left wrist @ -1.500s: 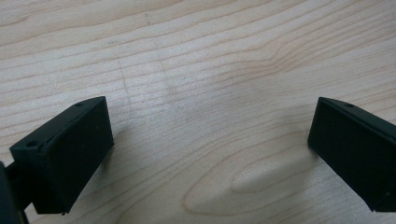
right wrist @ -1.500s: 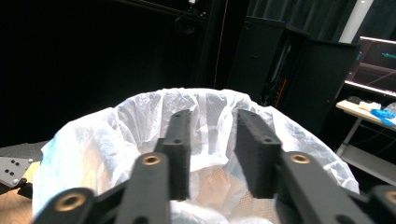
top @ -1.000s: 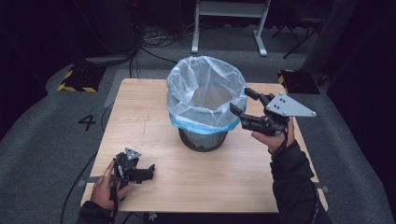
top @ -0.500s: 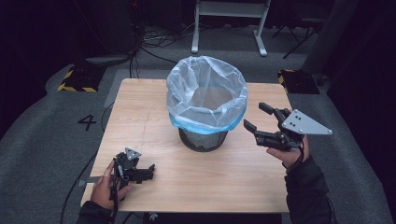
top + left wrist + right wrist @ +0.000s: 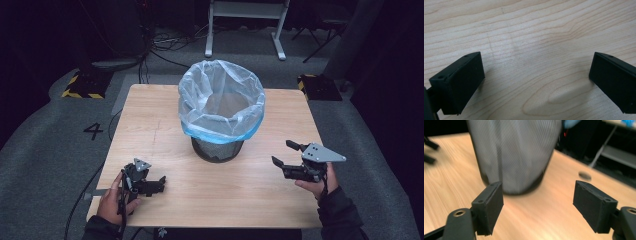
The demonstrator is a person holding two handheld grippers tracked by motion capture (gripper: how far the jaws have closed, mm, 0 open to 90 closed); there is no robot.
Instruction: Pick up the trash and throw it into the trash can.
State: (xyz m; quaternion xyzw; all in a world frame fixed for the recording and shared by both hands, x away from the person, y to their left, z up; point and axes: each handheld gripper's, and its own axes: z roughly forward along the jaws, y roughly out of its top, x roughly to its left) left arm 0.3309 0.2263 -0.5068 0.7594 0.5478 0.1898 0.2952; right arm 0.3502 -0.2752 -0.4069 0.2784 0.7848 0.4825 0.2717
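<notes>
Resting low on the table (image 5: pixel 165 115), both grippers, left (image 5: pixel 159 184) and right (image 5: pixel 286 156), gape wide, empty. Bag (image 5: pixel 220 100) lines the bin (image 5: pixel 217 149) mid-table; lining looks done, probably nothing left.

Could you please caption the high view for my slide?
Two open grippers, left and right, flank a bag-lined mesh bin on a wooden table.

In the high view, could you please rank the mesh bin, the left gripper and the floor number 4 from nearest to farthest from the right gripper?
1. Mesh bin, table centre, just left of the right gripper.
2. Left gripper, near-left table edge.
3. Number 4, on the floor left of the table.
</notes>
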